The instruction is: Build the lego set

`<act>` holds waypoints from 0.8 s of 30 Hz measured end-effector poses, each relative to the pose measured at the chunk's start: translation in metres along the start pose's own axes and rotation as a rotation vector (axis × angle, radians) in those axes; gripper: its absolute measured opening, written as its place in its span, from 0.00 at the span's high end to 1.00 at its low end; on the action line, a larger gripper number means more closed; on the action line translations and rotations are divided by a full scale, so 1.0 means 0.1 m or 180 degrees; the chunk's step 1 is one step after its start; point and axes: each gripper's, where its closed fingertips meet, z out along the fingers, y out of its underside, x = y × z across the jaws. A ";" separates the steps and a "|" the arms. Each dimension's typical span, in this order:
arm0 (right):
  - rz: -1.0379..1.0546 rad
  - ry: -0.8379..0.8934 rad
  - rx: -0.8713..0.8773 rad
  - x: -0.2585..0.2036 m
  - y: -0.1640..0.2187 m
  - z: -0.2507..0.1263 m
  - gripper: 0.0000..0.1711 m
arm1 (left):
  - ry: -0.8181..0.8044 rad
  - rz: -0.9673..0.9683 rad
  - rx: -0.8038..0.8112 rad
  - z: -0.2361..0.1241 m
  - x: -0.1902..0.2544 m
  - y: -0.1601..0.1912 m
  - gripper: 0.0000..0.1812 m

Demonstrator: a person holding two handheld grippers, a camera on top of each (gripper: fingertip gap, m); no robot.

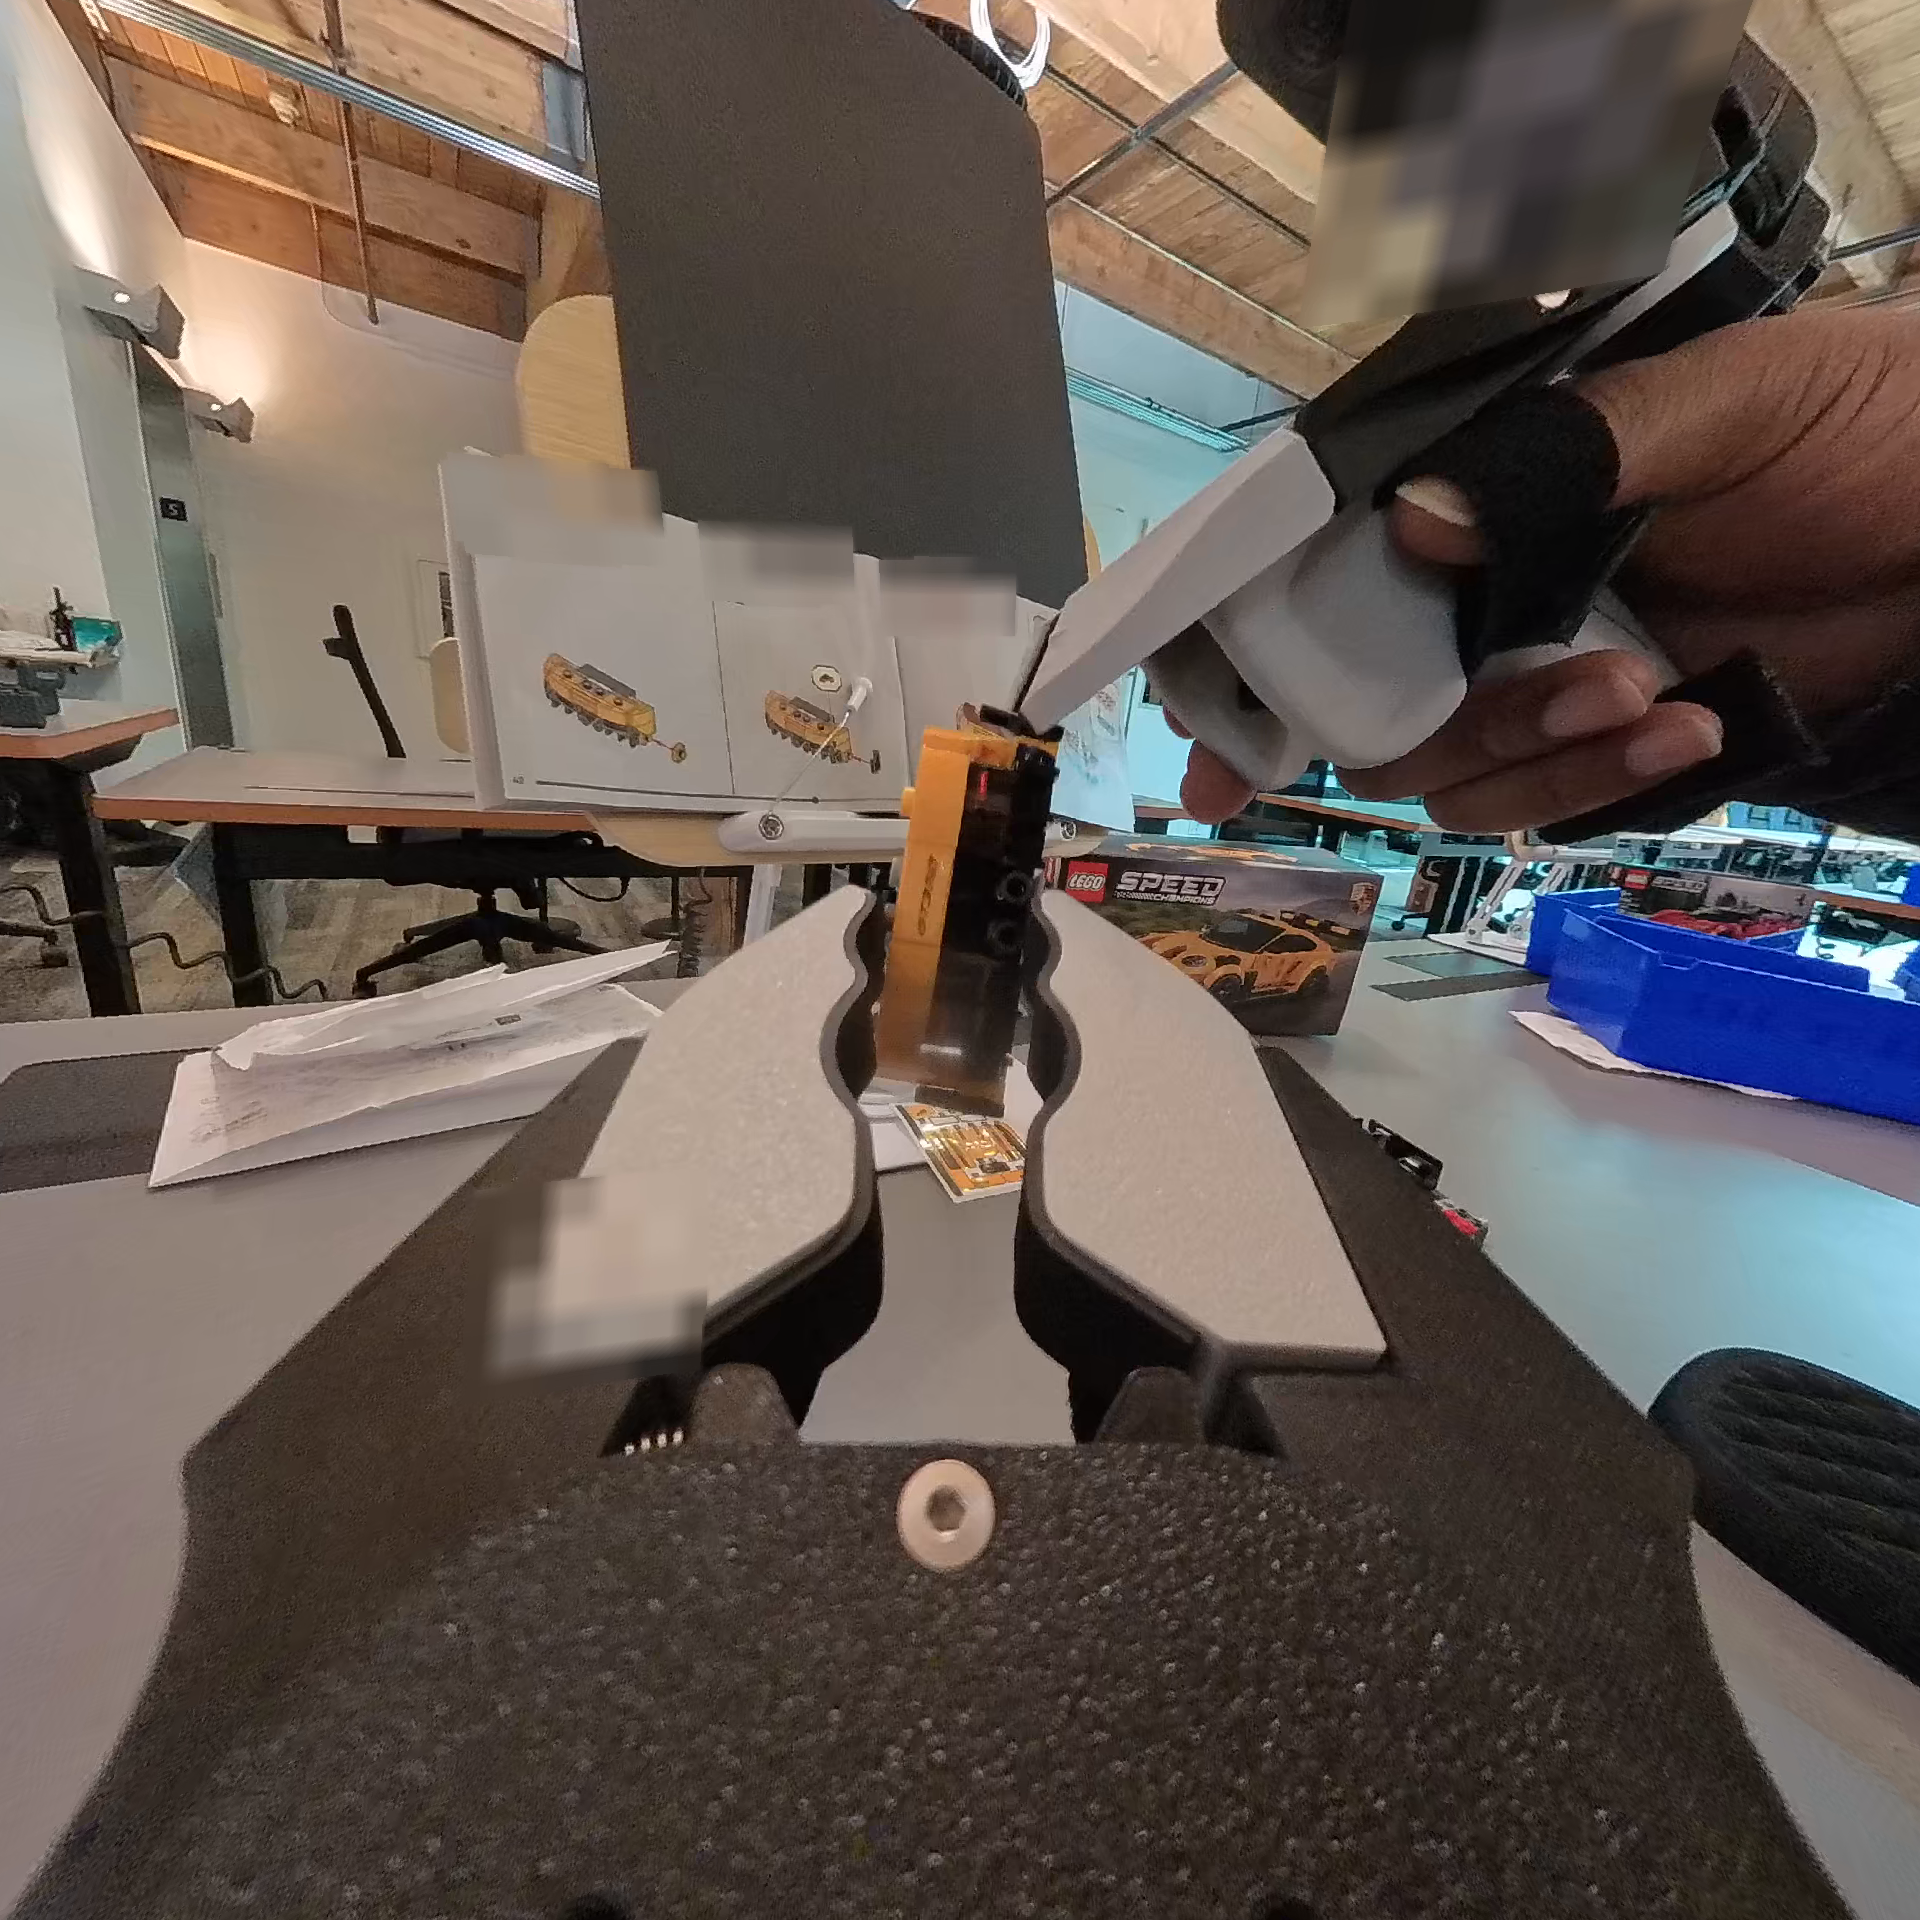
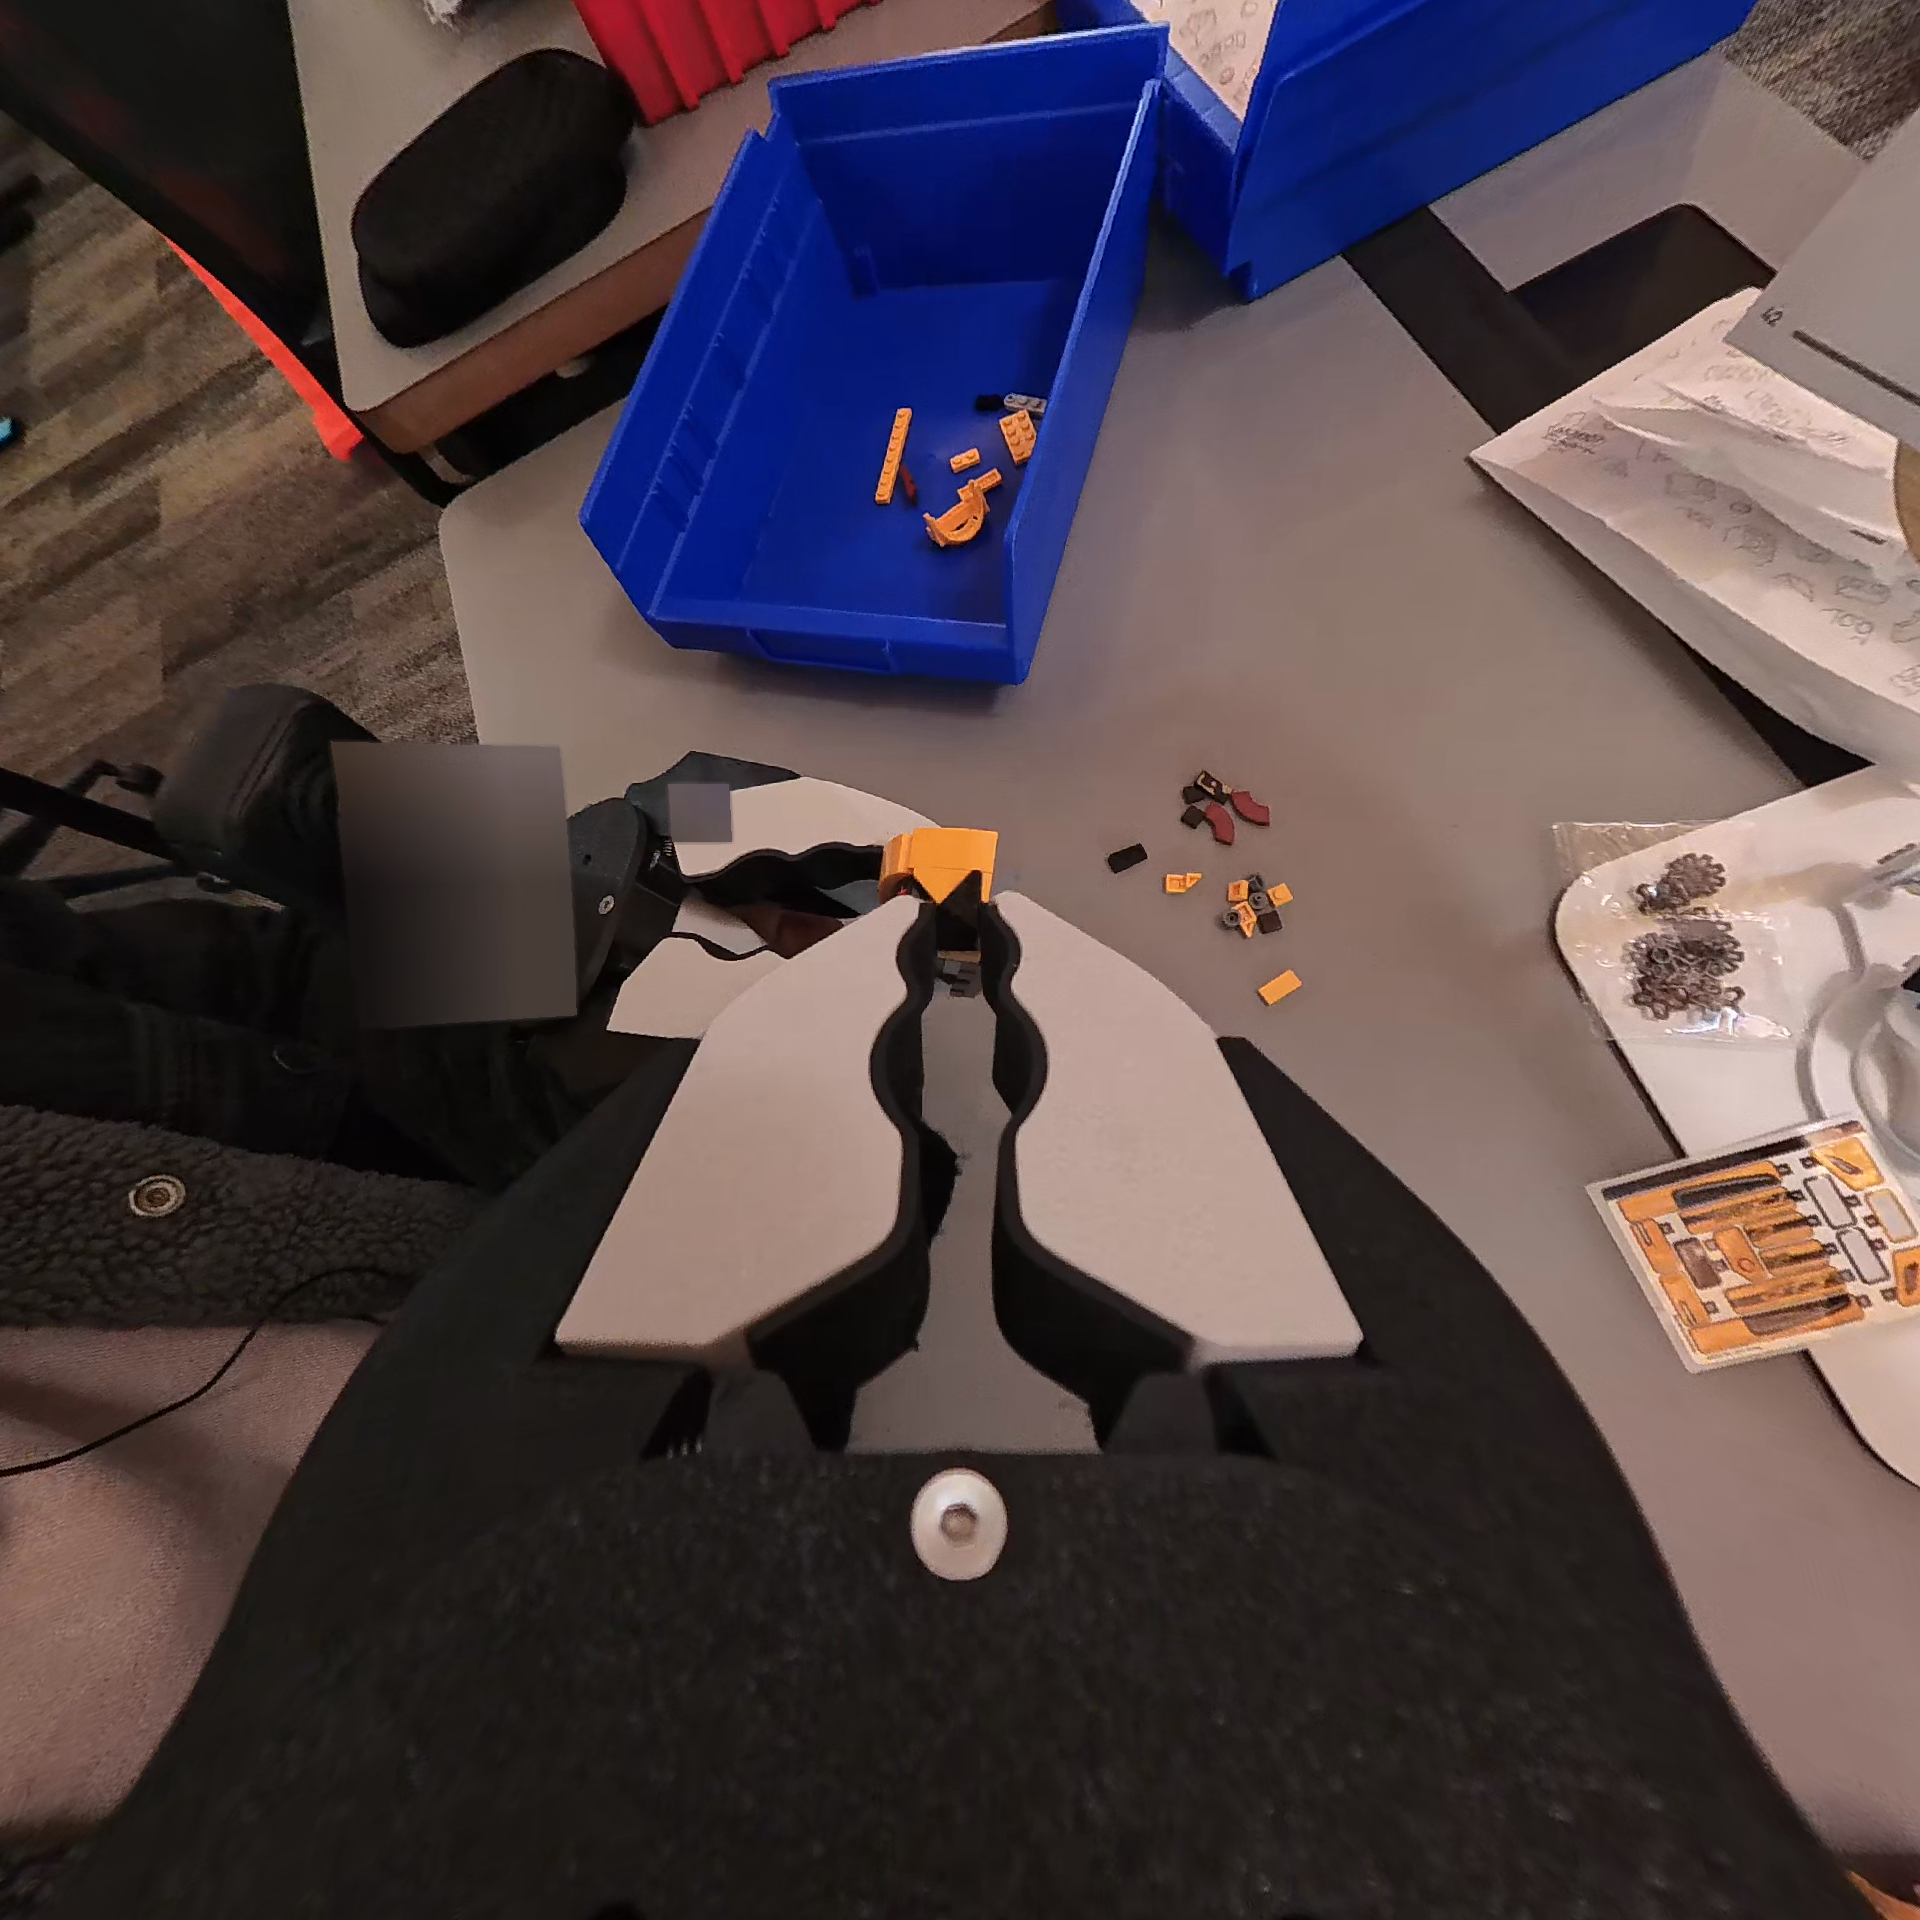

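The left tool (image 1: 951, 935) is standing clamped on the lower sides of the orange-and-black brick assembly (image 1: 961, 894), holding it upright above the grey surface (image 1: 312, 1247). The right tool (image 2: 951, 920) is pressing its nearly closed tips onto a small dark grey piece (image 2: 958, 975) at the assembly's top end; whether it is gripping that piece cannot be told. Just beyond the assembly, loose orange, black and dark red bricks (image 2: 1236, 873) are lying scattered, with bare surface around them. Farther off, the open blue plastic bin (image 2: 727, 499) is sitting near the surface's edge, holding a few orange pieces (image 2: 961, 468). Right of the assembly, an orange sticker sheet (image 2: 1766, 1242) is lying flat.
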 end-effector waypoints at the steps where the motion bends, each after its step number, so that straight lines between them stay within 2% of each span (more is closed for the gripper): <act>1: -0.0008 -0.0003 0.0004 0.00 0.00 0.00 0.95 | 0.0000 0.0000 0.0005 0.00 0.00 0.00 0.86; 24: -0.0117 -0.0061 0.0076 -0.05 -0.05 -0.03 0.93 | 0.0061 -0.0047 0.0092 -0.02 0.03 -0.06 0.86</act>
